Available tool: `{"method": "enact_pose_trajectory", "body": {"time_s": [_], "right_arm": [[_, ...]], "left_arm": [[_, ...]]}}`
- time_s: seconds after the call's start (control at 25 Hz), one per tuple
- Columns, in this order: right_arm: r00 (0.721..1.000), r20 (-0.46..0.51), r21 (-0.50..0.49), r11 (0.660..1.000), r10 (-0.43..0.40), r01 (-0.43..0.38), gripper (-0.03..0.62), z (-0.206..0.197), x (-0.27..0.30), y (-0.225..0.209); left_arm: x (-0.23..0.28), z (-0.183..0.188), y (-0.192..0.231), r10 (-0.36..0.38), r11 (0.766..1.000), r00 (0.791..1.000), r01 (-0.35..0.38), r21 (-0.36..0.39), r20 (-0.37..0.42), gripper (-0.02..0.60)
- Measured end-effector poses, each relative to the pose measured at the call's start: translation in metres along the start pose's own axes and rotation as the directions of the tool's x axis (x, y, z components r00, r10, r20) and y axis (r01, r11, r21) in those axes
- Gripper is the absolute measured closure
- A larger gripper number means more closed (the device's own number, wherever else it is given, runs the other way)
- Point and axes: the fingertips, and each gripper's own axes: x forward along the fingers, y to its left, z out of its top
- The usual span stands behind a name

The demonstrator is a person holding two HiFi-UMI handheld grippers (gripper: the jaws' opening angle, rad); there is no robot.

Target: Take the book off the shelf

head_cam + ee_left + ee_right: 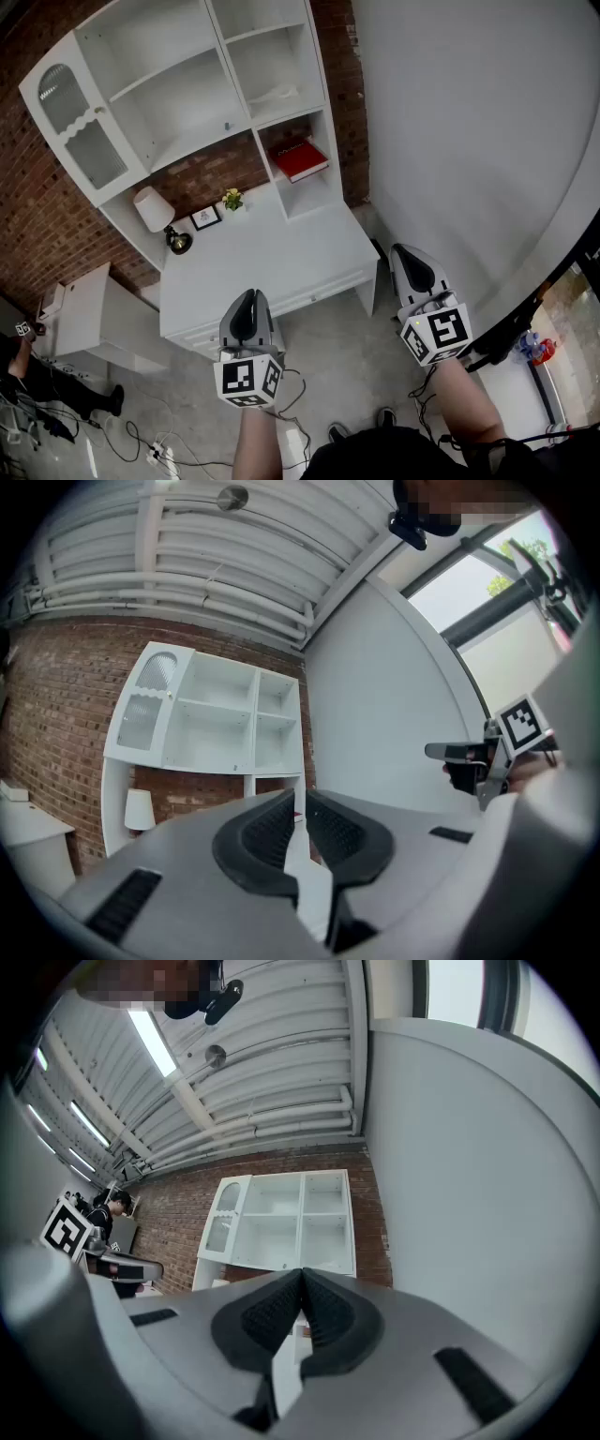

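While flat on its shelf [309, 178], red book [300, 159]

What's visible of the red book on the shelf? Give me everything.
The red book lies flat and closed, cover up, in a lower right-hand compartment of the white shelf unit, with bare brick behind it. The cover looks plain red, and a pale strip of page edges shows along its near side. It sits a little askew on the shelf board. Nothing lies on it and nothing else touches it.
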Motion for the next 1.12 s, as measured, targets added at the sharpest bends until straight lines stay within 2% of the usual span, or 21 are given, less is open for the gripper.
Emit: {"method": "enact_pose_trajectory", "body": {"time_s": [0.24, 0.4, 0.6, 0.64, 0.68, 0.72, 0.76, 1.12], "right_arm": [[1.000, 0.012, 0.007, 1.000, 0.003, -0.003, 0.594, 0.005, -0.014, -0.026], [0.999, -0.010, 0.015, 0.999, 0.034, -0.034, 0.594, 0.000, -0.017, -0.034], [0.997, -0.029, 0.019, 0.998, 0.067, -0.066, 0.578, -0.004, -0.015, -0.048], [0.996, -0.029, 0.020, 0.997, 0.081, -0.080, 0.544, -0.003, -0.015, -0.050], [0.995, -0.030, 0.023, 0.995, 0.098, -0.097, 0.482, -0.002, -0.015, -0.052], [0.993, -0.031, 0.030, 0.993, 0.113, -0.112, 0.408, -0.002, -0.015, -0.054], [0.992, -0.031, 0.036, 0.992, 0.124, -0.123, 0.367, -0.002, -0.015, -0.057], [0.990, -0.026, 0.045, 0.989, 0.142, -0.140, 0.355, -0.013, -0.013, -0.074]], "left_arm": [[0.001, 0.009, -0.031, 0.009, 1.000, 1.000, -0.009, 0.028, -0.008, 0.543], [0.001, 0.014, -0.036, 0.044, 0.999, 0.999, -0.044, 0.031, -0.004, 0.543], [0.003, 0.026, -0.041, 0.103, 0.992, 0.995, -0.104, 0.071, 0.011, 0.541], [0.003, 0.027, -0.044, 0.112, 0.991, 0.994, -0.113, 0.069, 0.015, 0.531], [0.004, 0.029, -0.047, 0.121, 0.991, 0.993, -0.122, 0.062, 0.018, 0.457], [0.005, 0.029, -0.050, 0.129, 0.990, 0.992, -0.129, 0.053, 0.020, 0.354], [0.005, 0.030, -0.054, 0.135, 0.990, 0.991, -0.136, 0.047, 0.020, 0.325], [0.015, 0.020, -0.068, 0.157, 0.986, 0.988, -0.156, 0.067, -0.009, 0.314]]}}
